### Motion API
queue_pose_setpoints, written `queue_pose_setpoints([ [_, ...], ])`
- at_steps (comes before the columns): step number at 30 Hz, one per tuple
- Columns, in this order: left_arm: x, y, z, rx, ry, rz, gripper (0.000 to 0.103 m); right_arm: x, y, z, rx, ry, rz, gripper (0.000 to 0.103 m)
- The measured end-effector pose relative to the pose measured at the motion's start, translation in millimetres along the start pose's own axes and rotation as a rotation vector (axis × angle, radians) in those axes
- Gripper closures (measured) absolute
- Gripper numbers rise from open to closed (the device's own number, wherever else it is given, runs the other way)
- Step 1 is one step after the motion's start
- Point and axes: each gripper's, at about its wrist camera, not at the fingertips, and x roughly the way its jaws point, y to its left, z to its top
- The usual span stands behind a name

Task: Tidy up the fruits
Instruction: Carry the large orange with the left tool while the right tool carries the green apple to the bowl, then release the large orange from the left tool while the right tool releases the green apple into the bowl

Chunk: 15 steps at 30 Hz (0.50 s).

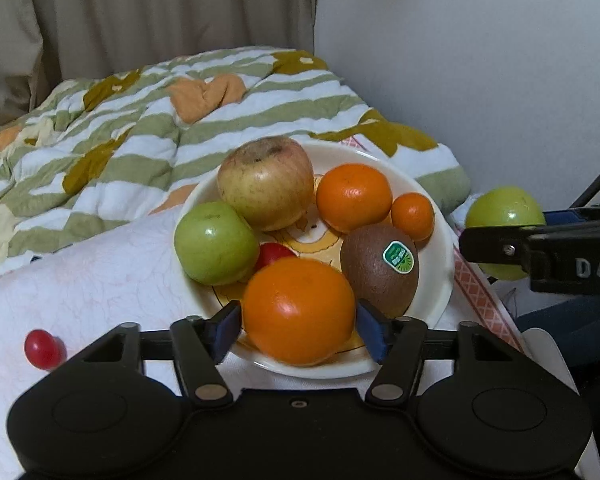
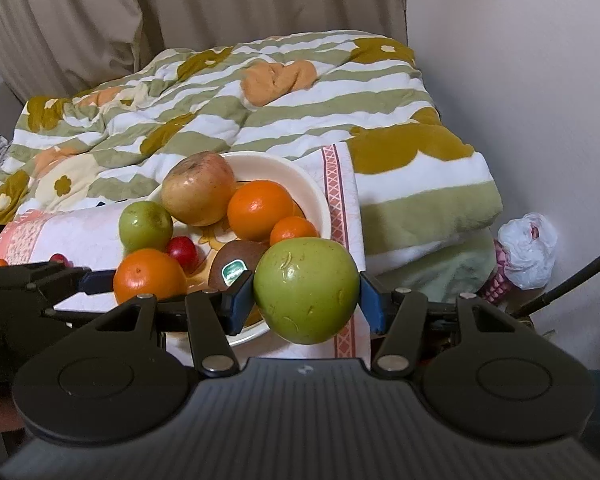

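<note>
The right tool (image 2: pixel 306 300) clamps a green apple (image 2: pixel 306 290) just right of the plate (image 2: pixel 318 196); the left tool (image 1: pixel 298 330), pads apart, straddles the large orange (image 1: pixel 298 310) resting on the plate's near rim.

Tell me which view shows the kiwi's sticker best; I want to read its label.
The left wrist view: the kiwi lies unobstructed in the bowl, its green sticker facing the camera. In the right wrist view the kiwi is partly hidden behind the held green apple and a gripper pad.
</note>
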Motion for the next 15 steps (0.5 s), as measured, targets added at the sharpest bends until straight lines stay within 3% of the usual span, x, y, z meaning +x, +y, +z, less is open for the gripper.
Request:
queue_pose_setpoints([
  [1, -4, 0, 0, 0.002, -0.018, -0.001, 0.014, 0, 1, 1, 0.000, -0.001, -0.001, 0.032],
  [2, -8, 1, 1, 0.003, -0.033, -0.001, 0.011, 1, 2, 2, -0.002, -0.002, -0.002, 0.032],
  [15, -34, 43, -1, -0.094, -0.056, 0.036, 0.010, 17, 35, 24, -0.055, -0.017, 0.046, 0.032],
])
